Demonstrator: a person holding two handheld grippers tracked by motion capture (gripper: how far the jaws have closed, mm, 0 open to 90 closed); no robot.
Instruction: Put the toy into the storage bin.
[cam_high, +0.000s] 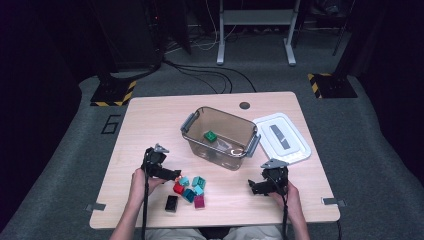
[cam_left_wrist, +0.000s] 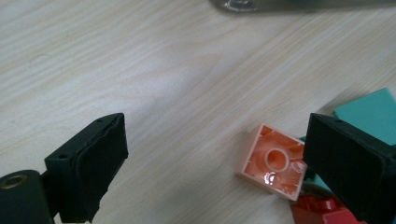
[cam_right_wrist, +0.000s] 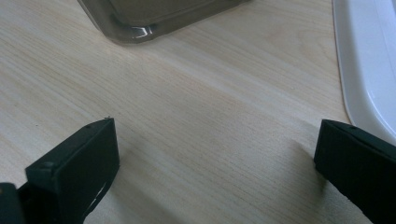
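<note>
Several toy bricks lie in a cluster (cam_high: 190, 190) on the table's front middle: teal, red, magenta and black ones. My left gripper (cam_high: 172, 175) stands open at the cluster's left edge. Between its jaws lies a pink brick (cam_left_wrist: 273, 161), upside down, close to the right jaw, beside a red brick (cam_left_wrist: 322, 210) and a teal brick (cam_left_wrist: 369, 112). A clear plastic bin (cam_high: 220, 137) holds a green brick (cam_high: 210, 136). My right gripper (cam_high: 255, 187) hovers open over bare wood at the front right, with nothing between its jaws; the bin's corner (cam_right_wrist: 130, 28) lies ahead.
A white lid (cam_high: 282, 137) lies flat to the right of the bin, its edge (cam_right_wrist: 359, 60) close to my right gripper. A black brick (cam_high: 171, 203) sits nearest the front edge. A round grommet hole (cam_high: 244, 105) is at the table's far side.
</note>
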